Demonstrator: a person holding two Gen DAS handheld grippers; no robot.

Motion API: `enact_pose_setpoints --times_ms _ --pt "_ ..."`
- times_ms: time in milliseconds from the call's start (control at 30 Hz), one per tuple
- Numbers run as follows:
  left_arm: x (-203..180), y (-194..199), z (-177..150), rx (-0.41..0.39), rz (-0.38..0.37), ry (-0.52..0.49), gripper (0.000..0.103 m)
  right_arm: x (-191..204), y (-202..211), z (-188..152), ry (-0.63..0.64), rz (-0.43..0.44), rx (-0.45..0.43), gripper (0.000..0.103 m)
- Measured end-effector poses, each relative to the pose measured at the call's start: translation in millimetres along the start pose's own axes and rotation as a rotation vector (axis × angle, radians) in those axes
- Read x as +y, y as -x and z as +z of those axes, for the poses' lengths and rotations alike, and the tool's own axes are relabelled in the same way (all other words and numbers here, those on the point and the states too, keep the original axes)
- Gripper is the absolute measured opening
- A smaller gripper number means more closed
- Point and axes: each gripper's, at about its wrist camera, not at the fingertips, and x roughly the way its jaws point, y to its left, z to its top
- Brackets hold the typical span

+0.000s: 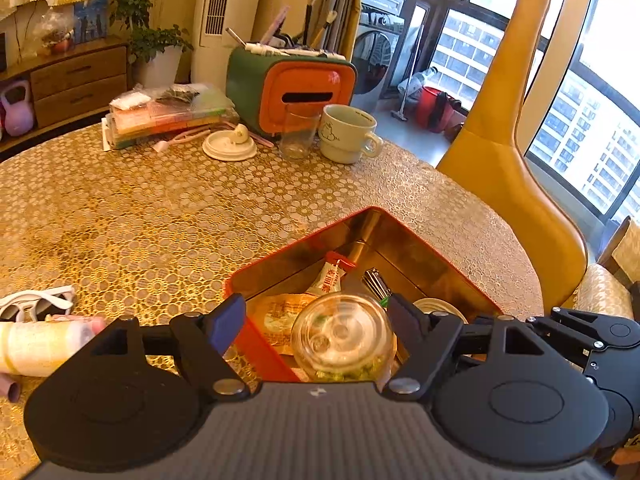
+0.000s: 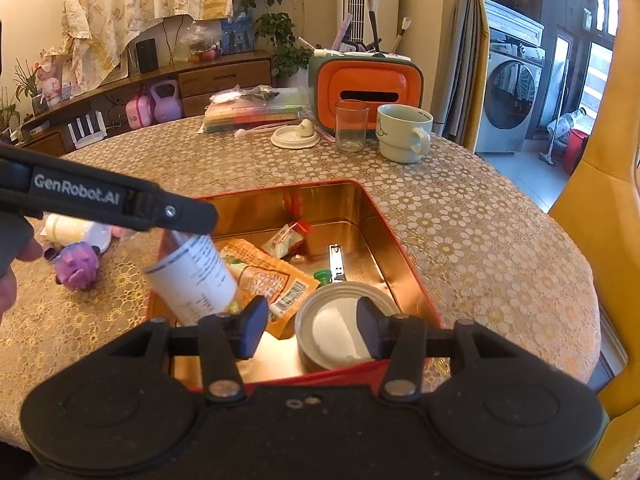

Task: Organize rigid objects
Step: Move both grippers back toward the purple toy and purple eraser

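the red tin (image 2: 404, 256) with a gold inside sits on the tabletop (image 2: 480, 232). the left gripper (image 1: 316, 320) hangs over the tin's near corner with its jaws spread wide; a clear jar (image 1: 344, 336) stands tilted between them, and whether the pads touch it cannot be told. the right gripper (image 2: 312, 320) hovers at the tin's near edge, jaws apart and empty, above a round lid (image 2: 340, 320) inside. orange packets (image 2: 264, 276) and a nail clipper (image 2: 336, 260) also lie in the tin. a purple toy (image 2: 78, 264) lies left of the tin.

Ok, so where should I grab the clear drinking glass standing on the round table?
Probably pinch the clear drinking glass across its straight walls, mid-height, coming from the front: it stands upright, with the pale green mug close on its right and the orange tissue box behind.
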Motion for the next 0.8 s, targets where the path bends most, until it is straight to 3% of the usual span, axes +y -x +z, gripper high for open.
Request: enact_pose_setpoints --times_ms 200,267,700,800 --pt "8.8 22.2 -7.9 -0.023 0.010 0.000 0.084 7.3 15.0 -3.2 0.002 0.000 -0.008 0.050" --pt "11.5 29.9 -11.4 -0.034 0.011 -0.004 0.084 11.7 20.5 -4.1 0.008 0.000 -0.015 0.058" --pt "45.6 83.2 -44.8 -0.088 0.022 -0.001 0.084 50.8 43.0 -8.8 0.047 0.039 -0.038 0.071" --pt "54.1 95.0 -53.7 -0.107 0.055 -0.010 0.084 62.9 46.0 -7.9 0.056 0.057 -0.044 0.075"
